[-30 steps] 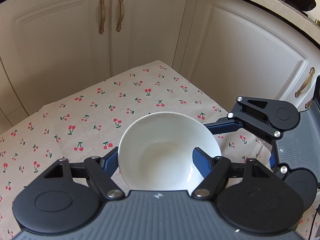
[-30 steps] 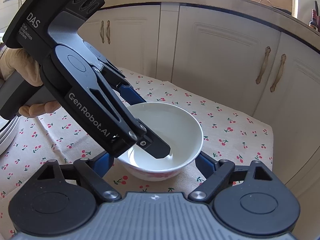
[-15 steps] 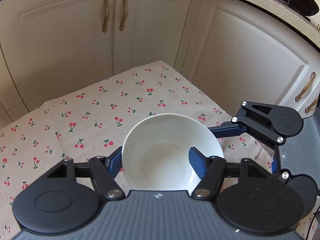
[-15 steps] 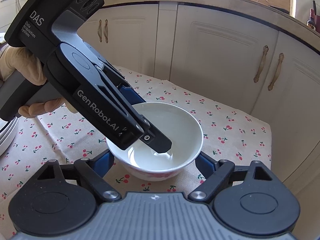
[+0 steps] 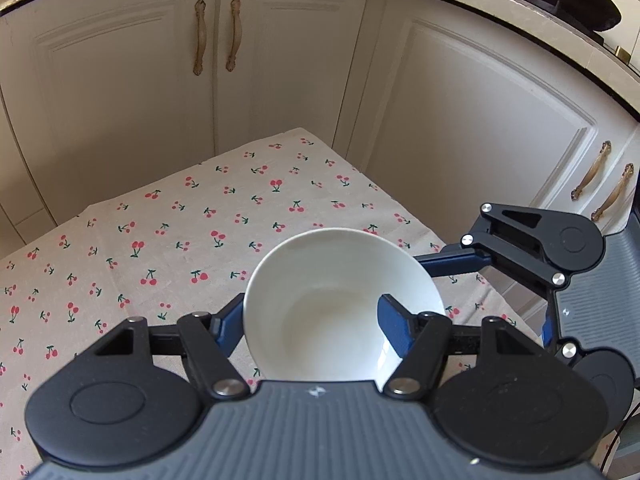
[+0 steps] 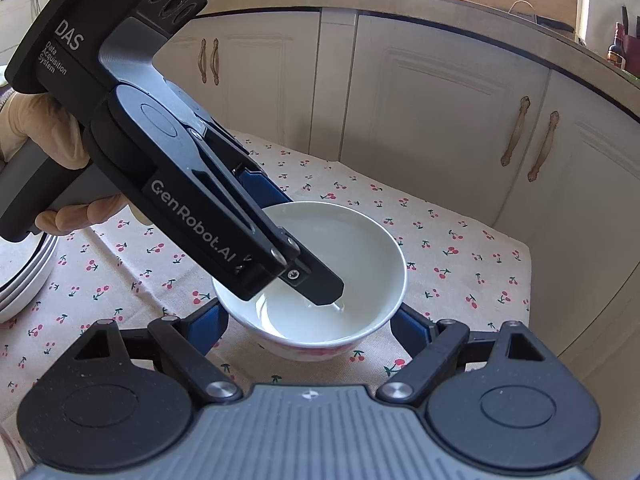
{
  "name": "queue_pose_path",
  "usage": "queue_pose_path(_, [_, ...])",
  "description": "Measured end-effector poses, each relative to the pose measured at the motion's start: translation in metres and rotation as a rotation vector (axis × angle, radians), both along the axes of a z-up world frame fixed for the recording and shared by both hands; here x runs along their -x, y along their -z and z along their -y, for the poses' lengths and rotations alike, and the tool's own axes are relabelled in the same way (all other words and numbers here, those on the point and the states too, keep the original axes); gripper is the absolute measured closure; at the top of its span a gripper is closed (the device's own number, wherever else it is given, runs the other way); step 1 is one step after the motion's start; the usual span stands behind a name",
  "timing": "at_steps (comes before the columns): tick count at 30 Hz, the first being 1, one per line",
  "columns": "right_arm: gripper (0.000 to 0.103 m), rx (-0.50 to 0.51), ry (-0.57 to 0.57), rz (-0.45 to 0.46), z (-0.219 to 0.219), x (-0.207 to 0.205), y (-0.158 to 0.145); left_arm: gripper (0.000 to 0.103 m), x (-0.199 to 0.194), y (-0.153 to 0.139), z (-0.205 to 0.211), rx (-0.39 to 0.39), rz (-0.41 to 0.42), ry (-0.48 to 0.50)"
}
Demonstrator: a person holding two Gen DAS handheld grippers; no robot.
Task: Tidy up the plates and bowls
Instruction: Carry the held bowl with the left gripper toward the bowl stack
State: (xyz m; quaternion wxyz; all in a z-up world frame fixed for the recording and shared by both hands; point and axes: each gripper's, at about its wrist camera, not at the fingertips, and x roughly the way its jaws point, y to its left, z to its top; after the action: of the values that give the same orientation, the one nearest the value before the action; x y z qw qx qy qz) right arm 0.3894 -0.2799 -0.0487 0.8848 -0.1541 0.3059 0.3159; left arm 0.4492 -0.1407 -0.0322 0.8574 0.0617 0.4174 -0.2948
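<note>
A white bowl (image 5: 340, 304) with a red pattern on its outside sits low over the cherry-print tablecloth (image 5: 168, 240). My left gripper (image 5: 312, 320) is shut on its rim, one finger inside the bowl and one outside. In the right wrist view the same bowl (image 6: 360, 248) lies between the wide-spread fingers of my right gripper (image 6: 308, 324), which is open and does not touch it. The left gripper (image 6: 320, 284) reaches into the bowl from the upper left there. My right gripper also shows in the left wrist view (image 5: 472, 258), beside the bowl.
A stack of white plates (image 6: 24, 276) stands at the table's left edge. Cream cabinet doors (image 5: 460, 132) close off the far side and right of the table. The table edge (image 6: 524, 256) lies just right of the bowl.
The left gripper has tilted and lifted a little with the bowl, so the view has drawn back from the cabinets. The right gripper has stayed open around the bowl.
</note>
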Motion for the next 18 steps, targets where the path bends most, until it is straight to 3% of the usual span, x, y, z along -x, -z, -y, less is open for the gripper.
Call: queue_pose_path(18, [0.012,0.028,0.041,0.001,-0.004,0.085,-0.043,0.035,0.084,-0.047,0.002,0.008,0.038,0.044])
